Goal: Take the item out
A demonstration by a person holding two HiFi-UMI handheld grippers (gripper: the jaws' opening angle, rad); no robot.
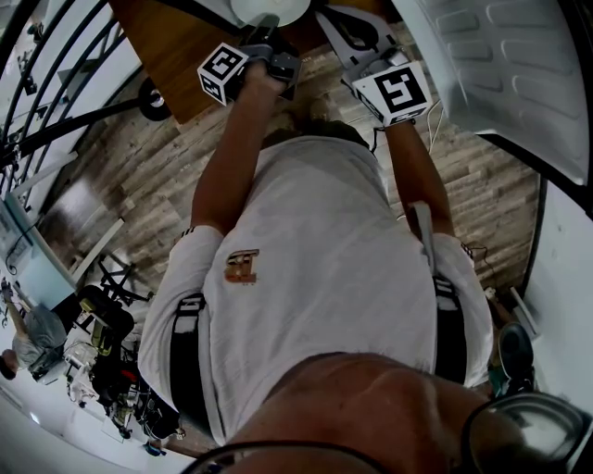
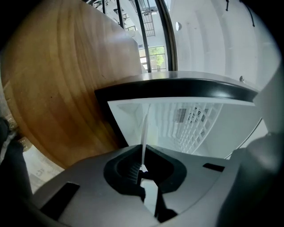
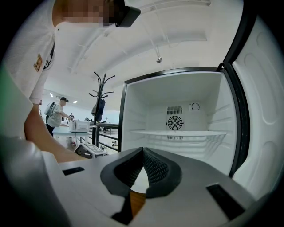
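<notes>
The plate (image 1: pixel 269 8) is clamped by its near rim in the jaws of the left gripper (image 1: pixel 267 37). In the left gripper view the two jaws are pressed nearly together on it at (image 2: pixel 143 170), and the plate (image 2: pixel 144 133) shows edge-on as one thin white line. That line runs straight away from the jaws, along the gripper's own axis. In the head view the plate's round face is turned up toward the camera, so it lies roughly level. It stretches from the jaws toward the far side, and the top of the frame cuts it off. It hangs over the wooden table (image 1: pixel 176 56), outside the fridge.

The right gripper (image 1: pixel 338 32) is just right of the plate, apart from it. In its own view the jaws (image 3: pixel 142 150) meet at their tips with nothing between them.

Past them stands the open fridge (image 3: pixel 177 124), with a white shelf (image 3: pixel 177 132) and a round fan grille (image 3: pixel 175 122) on its back wall. Its door (image 1: pixel 500 65) is swung out at the right. The plank floor (image 1: pixel 482 185) lies below, and a coat stand (image 3: pixel 101 102) stands far left.
</notes>
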